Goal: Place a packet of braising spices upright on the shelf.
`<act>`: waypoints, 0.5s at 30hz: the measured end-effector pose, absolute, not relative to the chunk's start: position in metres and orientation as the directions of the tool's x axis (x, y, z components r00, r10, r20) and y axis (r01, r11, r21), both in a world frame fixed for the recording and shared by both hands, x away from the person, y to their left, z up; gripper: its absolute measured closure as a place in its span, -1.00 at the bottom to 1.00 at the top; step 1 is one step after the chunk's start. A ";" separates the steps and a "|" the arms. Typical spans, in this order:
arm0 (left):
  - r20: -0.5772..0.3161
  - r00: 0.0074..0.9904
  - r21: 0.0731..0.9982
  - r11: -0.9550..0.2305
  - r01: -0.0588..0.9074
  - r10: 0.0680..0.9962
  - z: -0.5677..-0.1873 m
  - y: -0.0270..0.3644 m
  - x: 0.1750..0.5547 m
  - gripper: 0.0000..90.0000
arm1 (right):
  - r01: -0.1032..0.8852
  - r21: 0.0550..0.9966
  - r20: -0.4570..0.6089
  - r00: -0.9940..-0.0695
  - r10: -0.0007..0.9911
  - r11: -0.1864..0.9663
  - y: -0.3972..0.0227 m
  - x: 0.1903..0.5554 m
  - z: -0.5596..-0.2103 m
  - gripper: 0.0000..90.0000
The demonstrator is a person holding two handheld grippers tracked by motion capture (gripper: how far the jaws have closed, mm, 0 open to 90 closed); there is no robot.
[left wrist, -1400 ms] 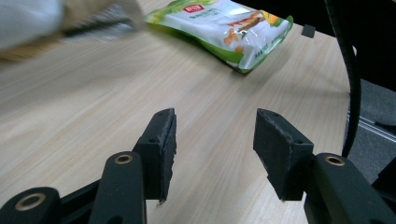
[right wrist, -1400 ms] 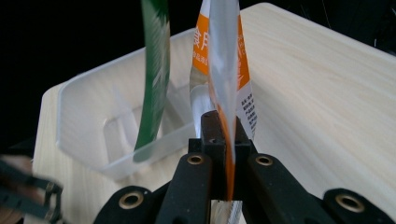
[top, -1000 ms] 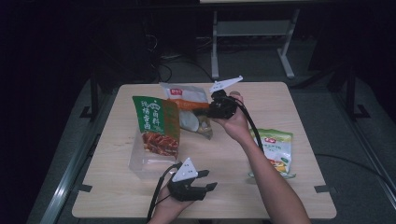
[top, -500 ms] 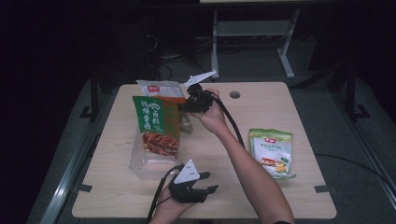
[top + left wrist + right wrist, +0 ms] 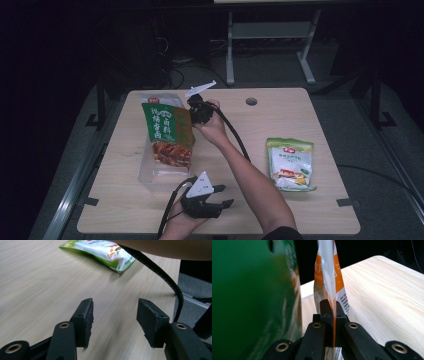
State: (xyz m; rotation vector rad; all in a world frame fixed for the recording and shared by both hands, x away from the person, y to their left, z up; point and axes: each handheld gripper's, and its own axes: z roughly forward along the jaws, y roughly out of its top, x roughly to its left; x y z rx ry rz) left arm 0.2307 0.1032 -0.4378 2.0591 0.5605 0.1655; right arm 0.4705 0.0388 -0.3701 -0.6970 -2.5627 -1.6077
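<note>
Bare light wooden tabletop lies open between the tall green printed food pouch standing in the clear plastic bin at the left and the flat green-and-white snack packet at the right. The person's right forearm and its black ribbed cable cross that middle stretch diagonally. In the right gripper view, the green pouch crowds close against the thin orange-and-clear sachet. The near-right table edge stays unobstructed.

right gripper clamped, arm outstretched; left gripper rests with jaws apart.
</note>
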 end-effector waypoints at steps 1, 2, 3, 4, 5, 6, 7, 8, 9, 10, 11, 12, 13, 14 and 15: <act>-0.101 0.887 0.841 -0.438 0.318 0.450 -0.437 0.103 0.230 0.02 | 0.391 0.845 0.263 -0.898 0.354 0.365 0.040 0.471 -0.372 1.00; -0.099 0.887 0.842 -0.437 0.316 0.450 -0.437 0.103 0.230 0.02 | 0.390 0.844 0.262 -0.899 0.352 0.369 0.042 0.472 -0.374 1.00; -0.097 0.887 0.843 -0.436 0.314 0.451 -0.436 0.103 0.230 0.02 | 0.391 0.840 0.259 -0.899 0.354 0.377 0.044 0.472 -0.377 1.00; -0.097 0.887 0.843 -0.437 0.314 0.451 -0.436 0.104 0.230 0.02 | 0.392 0.838 0.258 -0.898 0.356 0.380 0.046 0.472 -0.382 1.00; -0.099 0.887 0.842 -0.437 0.317 0.452 -0.436 0.104 0.230 0.02 | 0.392 0.838 0.258 -0.898 0.356 0.380 0.046 0.472 -0.382 1.00; -0.101 0.886 0.841 -0.437 0.319 0.452 -0.437 0.104 0.230 0.02 | 0.394 0.839 0.260 -0.896 0.361 0.374 0.047 0.471 -0.384 1.00; -0.101 0.887 0.840 -0.439 0.318 0.450 -0.438 0.103 0.230 0.02 | 0.396 0.840 0.261 -0.894 0.364 0.371 0.049 0.471 -0.386 1.00; -0.101 0.887 0.840 -0.439 0.318 0.450 -0.438 0.103 0.230 0.02 | 0.396 0.840 0.260 -0.894 0.365 0.372 0.050 0.470 -0.387 0.99; -0.101 0.888 0.841 -0.439 0.317 0.449 -0.438 0.103 0.230 0.02 | 0.396 0.840 0.260 -0.894 0.365 0.372 0.050 0.470 -0.387 0.99; -0.099 0.889 0.840 -0.442 0.316 0.447 -0.438 0.103 0.230 0.02 | 0.396 0.839 0.259 -0.894 0.365 0.374 0.051 0.469 -0.387 0.99; -0.094 0.889 0.838 -0.446 0.313 0.448 -0.437 0.102 0.229 0.02 | 0.398 0.838 0.261 -0.893 0.366 0.374 0.052 0.469 -0.388 0.99; -0.092 0.889 0.839 -0.446 0.312 0.448 -0.437 0.102 0.229 0.01 | 0.401 0.835 0.264 -0.893 0.364 0.378 0.052 0.468 -0.389 0.97; -0.085 0.891 0.838 -0.451 0.306 0.446 -0.437 0.102 0.229 0.01 | 0.401 0.834 0.263 -0.893 0.366 0.380 0.052 0.468 -0.389 0.95; -0.086 0.891 0.839 -0.450 0.306 0.446 -0.437 0.102 0.228 0.01 | 0.407 0.829 0.265 -0.890 0.371 0.384 0.052 0.467 -0.388 0.88; -0.085 0.891 0.838 -0.451 0.306 0.446 -0.437 0.102 0.229 0.01 | 0.416 0.824 0.275 -0.887 0.370 0.385 0.050 0.467 -0.387 0.79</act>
